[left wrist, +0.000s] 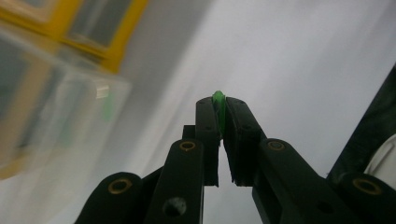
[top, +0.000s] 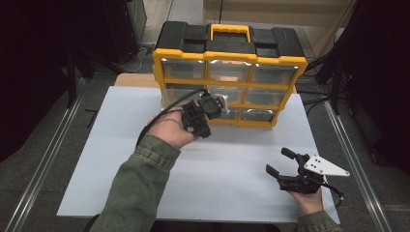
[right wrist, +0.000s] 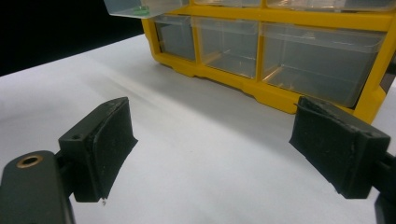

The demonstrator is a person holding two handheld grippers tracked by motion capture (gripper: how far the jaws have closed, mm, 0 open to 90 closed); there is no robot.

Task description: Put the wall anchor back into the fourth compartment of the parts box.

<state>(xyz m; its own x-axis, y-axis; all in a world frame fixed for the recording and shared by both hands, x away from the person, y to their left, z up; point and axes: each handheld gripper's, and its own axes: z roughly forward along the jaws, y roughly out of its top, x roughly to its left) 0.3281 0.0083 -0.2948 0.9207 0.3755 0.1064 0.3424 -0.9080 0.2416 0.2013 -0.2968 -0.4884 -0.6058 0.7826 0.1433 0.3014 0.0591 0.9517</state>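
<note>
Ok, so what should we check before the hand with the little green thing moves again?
1. Green piece pinched between the left gripper pads: ok.
2. How firmly the piece sits, only its tip peeking out: cannot tell.
3. Clear drawer pulled out of the yellow organizer: ok.
4. Something green already lying in that drawer; what it is: cannot tell.
5. Right gripper open, low over the white table, out of the way: ok.
</note>
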